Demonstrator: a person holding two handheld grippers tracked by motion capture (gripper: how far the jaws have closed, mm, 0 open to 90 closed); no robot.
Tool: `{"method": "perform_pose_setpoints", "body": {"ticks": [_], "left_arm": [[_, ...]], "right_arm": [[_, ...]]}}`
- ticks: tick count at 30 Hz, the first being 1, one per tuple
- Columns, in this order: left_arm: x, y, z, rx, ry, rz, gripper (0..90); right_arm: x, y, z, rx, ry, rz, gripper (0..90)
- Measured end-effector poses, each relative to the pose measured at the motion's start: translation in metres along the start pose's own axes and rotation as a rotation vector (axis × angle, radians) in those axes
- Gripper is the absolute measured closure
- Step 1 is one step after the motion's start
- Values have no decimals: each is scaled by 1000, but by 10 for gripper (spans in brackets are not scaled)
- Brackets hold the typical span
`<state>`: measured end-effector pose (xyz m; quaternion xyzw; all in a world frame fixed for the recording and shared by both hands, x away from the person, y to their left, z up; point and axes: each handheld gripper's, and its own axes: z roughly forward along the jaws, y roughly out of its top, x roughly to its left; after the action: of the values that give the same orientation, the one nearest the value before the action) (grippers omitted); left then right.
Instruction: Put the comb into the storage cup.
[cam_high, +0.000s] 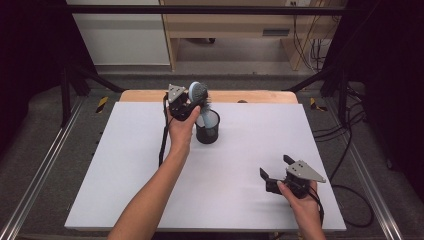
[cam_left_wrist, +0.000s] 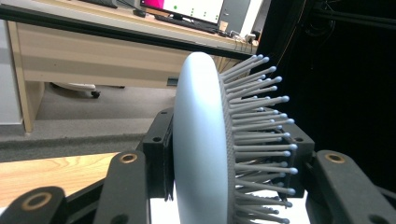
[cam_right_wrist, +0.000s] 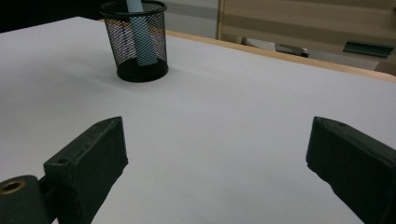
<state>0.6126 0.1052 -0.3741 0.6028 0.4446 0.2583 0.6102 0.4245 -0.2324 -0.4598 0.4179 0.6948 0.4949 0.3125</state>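
A pale blue hairbrush (cam_high: 198, 91) stands with its handle down inside a black mesh cup (cam_high: 207, 127) at the back middle of the white tabletop (cam_high: 125, 165). My left gripper (cam_high: 194, 100) is shut on the brush head above the cup. In the left gripper view the jaws press the brush (cam_left_wrist: 201, 140) from its smooth back and from its bristle tips, around my left gripper (cam_left_wrist: 229, 151). My right gripper (cam_high: 276, 166) stands open near the front right, nothing between its jaws. From my right gripper (cam_right_wrist: 215, 144) the cup (cam_right_wrist: 122, 44) and the brush handle (cam_right_wrist: 140, 37) sit far off to the upper left.
A wooden table edge (cam_high: 260, 96) runs behind the white surface. Beyond it are a wooden desk (cam_high: 225, 25) and hanging cables (cam_high: 312, 45). Black frame bars (cam_high: 65, 85) and rails flank the table on both sides.
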Motion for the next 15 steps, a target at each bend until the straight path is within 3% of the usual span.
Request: {"method": "perform_pose_setpoints", "body": {"ticks": [15], "left_arm": [[1, -3, 1, 1, -1, -12, 497]], "right_arm": [[0, 0, 1, 3, 0, -2, 52]]}}
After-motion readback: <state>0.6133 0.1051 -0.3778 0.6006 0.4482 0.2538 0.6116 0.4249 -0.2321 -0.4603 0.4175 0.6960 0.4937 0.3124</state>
